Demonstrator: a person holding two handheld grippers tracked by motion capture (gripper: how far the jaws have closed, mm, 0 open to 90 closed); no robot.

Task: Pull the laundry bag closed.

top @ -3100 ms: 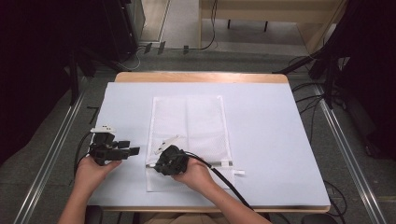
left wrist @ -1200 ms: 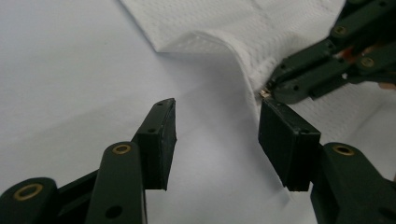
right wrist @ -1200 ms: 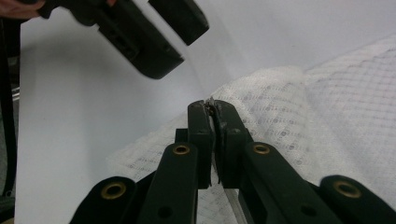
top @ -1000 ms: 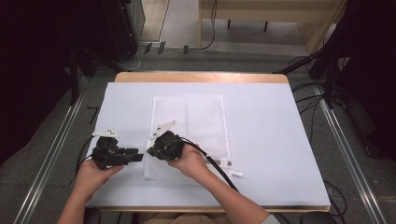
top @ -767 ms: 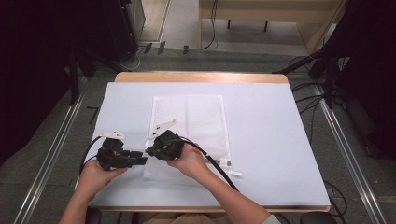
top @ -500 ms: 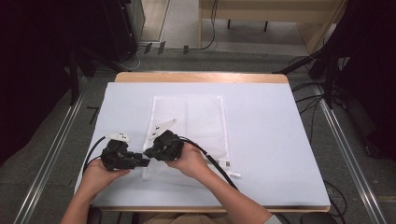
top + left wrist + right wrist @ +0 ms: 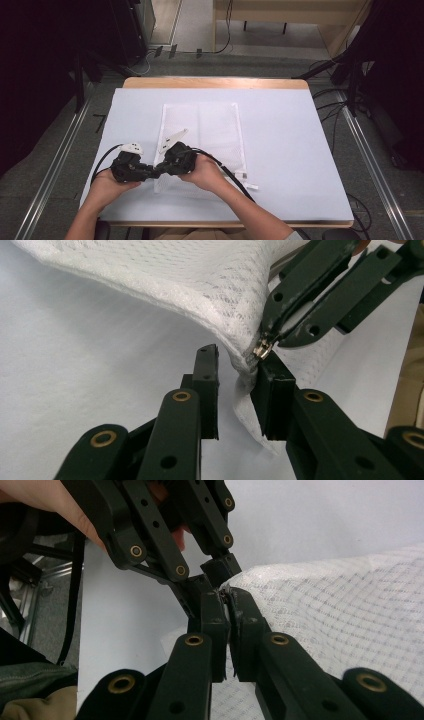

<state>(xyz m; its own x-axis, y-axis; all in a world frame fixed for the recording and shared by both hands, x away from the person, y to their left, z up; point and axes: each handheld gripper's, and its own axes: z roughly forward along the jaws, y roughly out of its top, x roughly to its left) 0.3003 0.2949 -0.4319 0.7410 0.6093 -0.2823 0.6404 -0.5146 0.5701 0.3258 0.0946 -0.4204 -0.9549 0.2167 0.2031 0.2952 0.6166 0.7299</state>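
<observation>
A white mesh bag point(image 7: 210, 130) lies flat on the table, and its near left corner is lifted. My right gripper point(image 7: 162, 169) is shut on the small metal zipper pull point(image 7: 262, 348) at that corner; its jaws point(image 7: 227, 600) are closed tight with the mesh bag point(image 7: 340, 610) spreading to the right. My left gripper point(image 7: 153, 172) faces it from the left, tip to tip. The left gripper point(image 7: 239, 377) has just been closing, with the bag's corner edge between its jaws. The mesh touches one pad and a gap remains at the other.
A pale cover point(image 7: 300, 150) spreads over the table, whose wooden far edge point(image 7: 215, 82) shows. A small white tag point(image 7: 246, 178) lies at the bag's near right corner. The right gripper's black cable point(image 7: 235, 177) trails toward the person. Metal rails and floor cables flank the table.
The left gripper has slid right until its tips meet the right gripper's, and its jaws have narrowed around the bag corner. The right gripper, which earlier lifted the corner, has stayed put over the last second.
</observation>
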